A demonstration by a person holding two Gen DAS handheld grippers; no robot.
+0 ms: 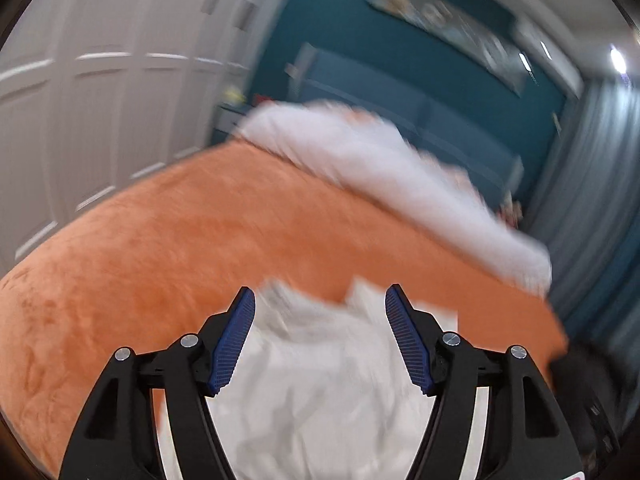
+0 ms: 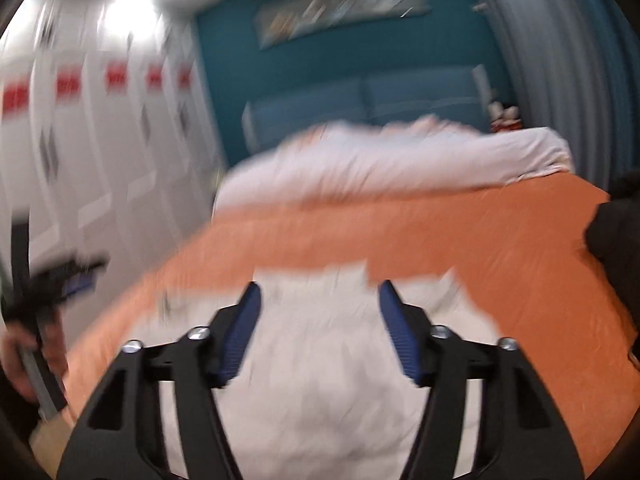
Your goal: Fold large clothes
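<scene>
A crumpled white garment (image 1: pixel 320 380) lies on an orange blanket (image 1: pixel 160 260) that covers the bed. My left gripper (image 1: pixel 320 290) hangs just above the garment's far edge. It is open, its blue pads (image 1: pixel 234 340) wide apart with nothing pinched between them. In the right wrist view the same garment (image 2: pixel 320 380) spreads below my right gripper (image 2: pixel 320 286), which is also open and holds nothing. At the left edge of that view a hand (image 2: pixel 20 356) holds the blurred left gripper (image 2: pixel 68 276) beside the bed. Both views are smeared by motion.
A rumpled white duvet (image 1: pixel 380 160) is heaped at the head of the bed, before a blue headboard (image 2: pixel 360 100). White wardrobe doors (image 1: pixel 80 100) stand along the left. Grey curtains (image 1: pixel 592 180) hang on the right. Something dark (image 2: pixel 616 240) sits at the bed's right edge.
</scene>
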